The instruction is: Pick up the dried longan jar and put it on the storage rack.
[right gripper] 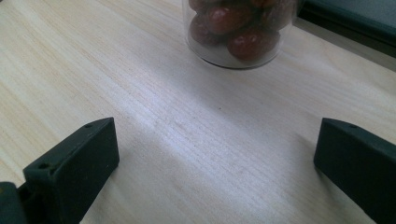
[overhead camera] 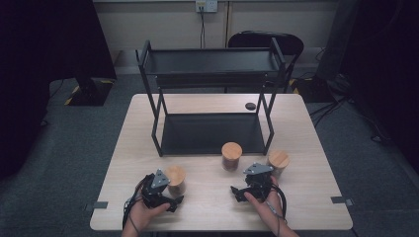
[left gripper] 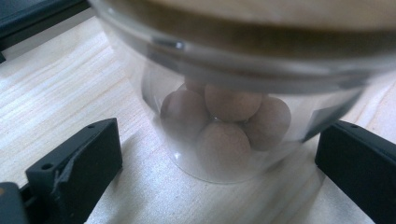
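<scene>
Three glass jars with wooden lids stand on the table in front of a black two-tier rack (overhead camera: 269,118). The left jar (overhead camera: 176,180) holds pale round balls. My left gripper (overhead camera: 165,190) is open around it; up close the jar (left gripper: 224,116) sits between the wide jaws (left gripper: 219,154), with a gap on both sides. My right gripper (overhead camera: 249,181) is open over bare wood (right gripper: 215,149), nothing between its fingers. Ahead of it stands the middle jar (overhead camera: 231,155), seen in the right gripper view as a jar (right gripper: 240,32) of red-brown fruits. The right jar (overhead camera: 278,162) stands just beside the right gripper.
The rack's lower shelf (overhead camera: 210,133) lies just behind the jars, its upper shelf (overhead camera: 212,61) above. A small black round thing (overhead camera: 250,105) sits on the table behind the rack. A dark chair (overhead camera: 264,39) stands beyond the far edge. The table's front edge is close to both hands.
</scene>
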